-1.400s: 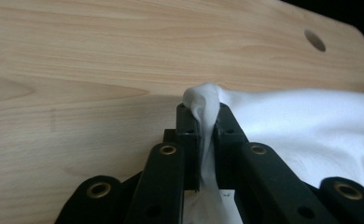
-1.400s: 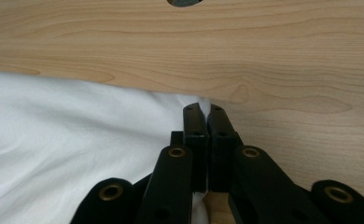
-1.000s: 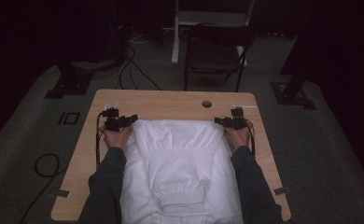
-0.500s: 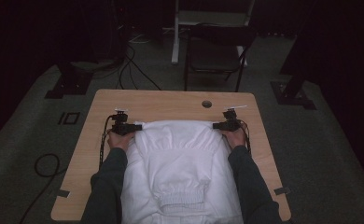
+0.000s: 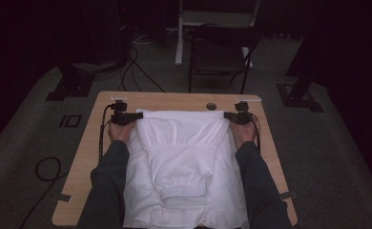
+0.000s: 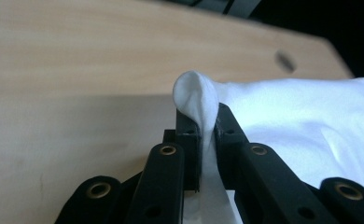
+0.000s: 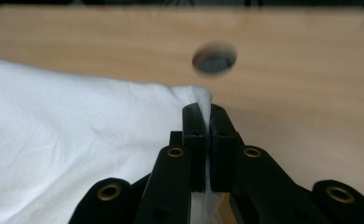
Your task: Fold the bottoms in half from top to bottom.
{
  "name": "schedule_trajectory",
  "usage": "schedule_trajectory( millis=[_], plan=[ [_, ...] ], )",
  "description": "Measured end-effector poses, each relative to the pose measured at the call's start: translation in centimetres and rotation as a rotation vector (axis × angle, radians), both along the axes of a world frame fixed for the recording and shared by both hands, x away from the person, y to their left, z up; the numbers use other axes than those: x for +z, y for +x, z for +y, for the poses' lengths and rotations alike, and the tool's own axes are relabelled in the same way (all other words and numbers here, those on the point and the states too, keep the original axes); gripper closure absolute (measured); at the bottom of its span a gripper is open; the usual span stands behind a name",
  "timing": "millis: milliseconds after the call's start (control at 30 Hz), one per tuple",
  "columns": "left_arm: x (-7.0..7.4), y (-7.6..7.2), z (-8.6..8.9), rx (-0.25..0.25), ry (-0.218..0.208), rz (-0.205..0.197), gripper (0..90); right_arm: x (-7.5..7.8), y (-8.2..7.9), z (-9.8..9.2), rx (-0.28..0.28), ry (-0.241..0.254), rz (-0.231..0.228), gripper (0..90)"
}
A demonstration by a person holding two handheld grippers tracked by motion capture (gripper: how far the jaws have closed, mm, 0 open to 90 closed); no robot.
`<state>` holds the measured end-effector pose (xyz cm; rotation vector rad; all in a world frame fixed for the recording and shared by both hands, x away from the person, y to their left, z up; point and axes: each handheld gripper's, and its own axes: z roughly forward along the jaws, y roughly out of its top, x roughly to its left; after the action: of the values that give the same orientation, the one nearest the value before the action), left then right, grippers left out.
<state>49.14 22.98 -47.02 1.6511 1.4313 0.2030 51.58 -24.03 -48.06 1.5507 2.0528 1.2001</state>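
The white garment (image 5: 181, 162) lies spread down the middle of the wooden table (image 5: 174, 101), long axis running from the person toward the far edge, ribbed hem nearest them — the left gripper (image 5: 125, 117) and the right gripper (image 5: 235, 116) have just closed, each pinching a far corner.

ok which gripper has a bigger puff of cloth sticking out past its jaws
The left gripper: a rounded fold of the white garment bulges above its shut jaws. At the right gripper only a thin edge peeks out.
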Motion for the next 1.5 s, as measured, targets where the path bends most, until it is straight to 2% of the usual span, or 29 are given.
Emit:
schedule_trajectory(
  millis=[67, 100, 133, 233, 467, 567, 633, 700, 767, 867, 967, 1100, 1233, 1300, 1367, 1433, 1500],
  plan=[
    [0.9, 0.0, 0.3, 0.005, -0.052, -0.031, 83.7, 1.1, -0.2, -0.2, 0.004, 0.014, -0.052, 88.1],
    [1.1, -0.1, 0.3, 0.002, -0.063, -0.038, 83.6, 1.5, -0.3, -0.3, 0.008, 0.021, -0.072, 88.0],
    [1.5, -0.2, 0.3, -0.009, -0.045, -0.043, 83.6, 1.7, -0.4, -0.4, 0.012, 0.022, -0.083, 88.1],
    [1.9, -0.6, 0.3, -0.029, -0.039, -0.057, 83.4, 2.0, -0.8, -0.6, 0.033, 0.014, -0.097, 88.0],
    [2.3, -1.5, 0.6, -0.05, -0.039, -0.075, 83.1, 2.4, -1.7, -0.9, 0.054, 0.033, -0.115, 88.0],
    [2.4, -2.3, 1.1, -0.061, -0.056, -0.086, 83.0, 2.6, -2.4, -1.1, 0.069, 0.052, -0.128, 88.0],
    [2.6, -3.2, 1.3, -0.077, -0.069, -0.105, 83.0, 2.7, -3.2, -1.2, 0.081, 0.067, -0.137, 88.0],
    [2.7, -4.3, 1.5, -0.094, -0.063, -0.121, 83.0, 2.7, -4.1, -1.3, 0.095, 0.059, -0.149, 87.9],
    [2.8, -5.5, 1.7, -0.11, -0.085, -0.137, 82.9, 2.7, -5.1, -1.5, 0.114, 0.061, -0.156, 87.9],
    [2.6, -7.8, 2.1, -0.131, -0.105, -0.158, 82.8, 2.7, -7.0, -1.8, 0.138, 0.075, -0.166, 88.0],
    [2.0, -10.3, 2.4, -0.158, -0.112, -0.16, 82.6, 2.5, -9.3, -2.0, 0.175, 0.059, -0.176, 87.9],
    [0.5, -13.6, 2.6, -0.195, -0.086, -0.122, 82.3, 1.6, -12.7, -2.5, 0.218, 0.067, -0.162, 87.8],
    [-2.7, -15.9, 2.1, -0.235, -0.01, -0.017, 81.9, -0.8, -15.5, -2.4, 0.264, 0.019, -0.101, 87.7],
    [-4.4, -16.4, 1.7, -0.248, 0.01, 0.042, 81.8, -2.2, -16.5, -2.4, 0.279, -0.007, -0.064, 87.6],
    [-5.8, -16.6, 1.5, -0.25, 0.028, 0.075, 81.7, -3.4, -16.9, -2.2, 0.291, -0.016, -0.023, 87.6],
    [-6.8, -16.4, 1.1, -0.252, 0.045, 0.106, 81.7, -4.7, -17.2, -1.9, 0.294, -0.03, 0.016, 87.6],
    [-7.3, -16.0, 0.6, -0.26, 0.067, 0.108, 81.7, -5.9, -17.0, -1.4, 0.296, -0.055, 0.055, 87.5]
  ],
)
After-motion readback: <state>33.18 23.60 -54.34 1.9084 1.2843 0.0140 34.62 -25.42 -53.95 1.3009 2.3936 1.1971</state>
